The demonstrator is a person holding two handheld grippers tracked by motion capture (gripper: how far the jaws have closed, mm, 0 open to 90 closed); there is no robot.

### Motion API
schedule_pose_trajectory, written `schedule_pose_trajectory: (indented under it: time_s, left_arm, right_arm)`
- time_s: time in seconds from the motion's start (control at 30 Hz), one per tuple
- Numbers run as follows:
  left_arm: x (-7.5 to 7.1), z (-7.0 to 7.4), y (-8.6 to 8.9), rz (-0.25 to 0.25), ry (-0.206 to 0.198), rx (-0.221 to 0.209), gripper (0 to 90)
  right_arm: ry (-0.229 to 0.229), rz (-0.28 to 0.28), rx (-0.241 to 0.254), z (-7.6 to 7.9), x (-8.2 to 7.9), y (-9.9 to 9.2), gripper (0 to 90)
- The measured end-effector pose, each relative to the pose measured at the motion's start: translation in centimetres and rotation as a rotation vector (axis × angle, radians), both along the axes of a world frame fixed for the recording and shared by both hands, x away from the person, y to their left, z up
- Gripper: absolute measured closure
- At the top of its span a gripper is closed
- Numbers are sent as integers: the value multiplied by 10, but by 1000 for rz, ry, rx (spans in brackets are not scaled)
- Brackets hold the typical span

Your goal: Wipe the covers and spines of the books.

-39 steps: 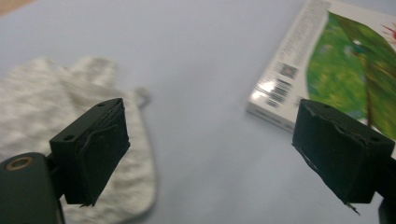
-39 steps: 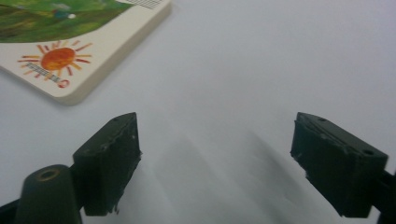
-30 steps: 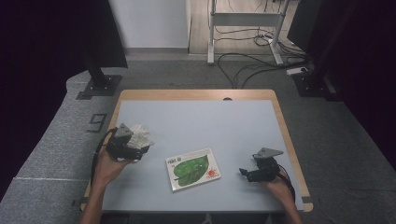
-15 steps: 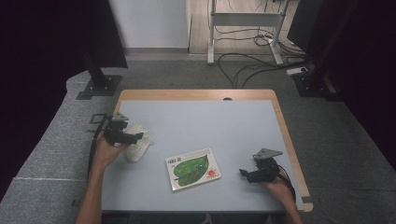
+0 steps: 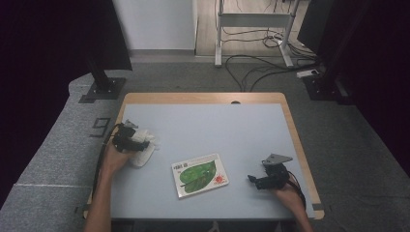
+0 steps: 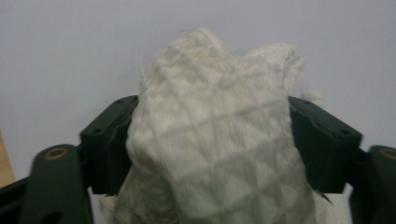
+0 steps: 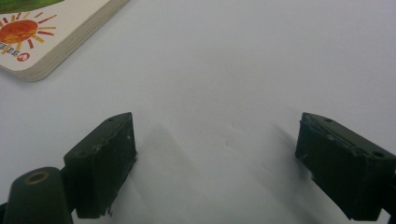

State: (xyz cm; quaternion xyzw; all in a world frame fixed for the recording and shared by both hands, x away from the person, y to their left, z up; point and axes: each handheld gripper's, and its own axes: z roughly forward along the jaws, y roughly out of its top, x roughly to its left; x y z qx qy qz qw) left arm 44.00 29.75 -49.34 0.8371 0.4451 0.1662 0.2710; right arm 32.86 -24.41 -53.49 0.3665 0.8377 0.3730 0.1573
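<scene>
Closing left gripper (image 6: pixel 212 154) on cloth (image 6: pixel 215 140) at table's (image 5: pixel 232 130) left edge; jaws pinching the wad, just been narrowing. Squeezing through bulk centre advised. Right gripper (image 7: pixel 215 163) spread, resting near book (image 5: pixel 199 175).

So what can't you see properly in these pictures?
- Left gripper view: the white cloth covers the inner faces of the tongs and the table under it; its lower part is cut off by the bottom edge.
- Right gripper view: the book is cut off by the top-left edge.
- High view: the book's cover writing is too small to read.
</scene>
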Motion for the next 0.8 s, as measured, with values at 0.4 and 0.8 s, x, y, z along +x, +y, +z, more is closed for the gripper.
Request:
schedule_pose_trajectory:
  time_s: [0.4, 0.8]
  left_arm:
    - [-6, -10, 8, -7, -6, -72, 581]
    - [-20, 26, 0, -64, -58, -53, 626]
  right_arm:
    - [-5, -3, -3, 0, 0, 0, 117]
    - [-5, -4, -3, 0, -1, 1, 119]
